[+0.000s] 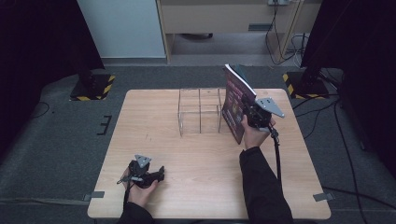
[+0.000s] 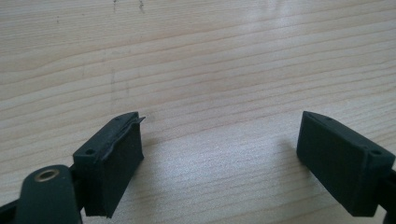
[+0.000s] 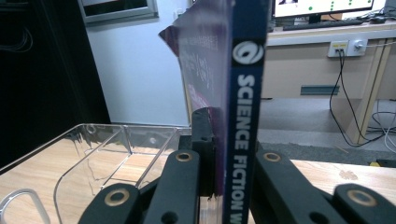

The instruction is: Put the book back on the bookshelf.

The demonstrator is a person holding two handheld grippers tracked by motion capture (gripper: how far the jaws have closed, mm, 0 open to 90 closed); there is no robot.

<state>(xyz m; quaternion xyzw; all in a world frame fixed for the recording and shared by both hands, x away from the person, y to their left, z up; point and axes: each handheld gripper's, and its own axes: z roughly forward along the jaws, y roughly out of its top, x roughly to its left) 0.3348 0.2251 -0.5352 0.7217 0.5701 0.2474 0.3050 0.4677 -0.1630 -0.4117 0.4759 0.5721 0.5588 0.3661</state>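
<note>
the right gripper (image 1: 252,114) is clamping the book (image 1: 235,100) upright by its spine, just right of the clear organizer (image 1: 200,112), likely to slot it in, while the left gripper (image 1: 156,175) is resting released on the table (image 1: 196,186)

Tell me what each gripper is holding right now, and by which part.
The right gripper clamps an upright magazine at its spine, low down. The left gripper is open over the table, holding nothing.

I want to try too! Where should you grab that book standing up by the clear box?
Probably by its spine edge, from the person's side, as the right gripper does now. The book stands upright beside the clear rack, so its thin spine fits between the fingers.
</note>
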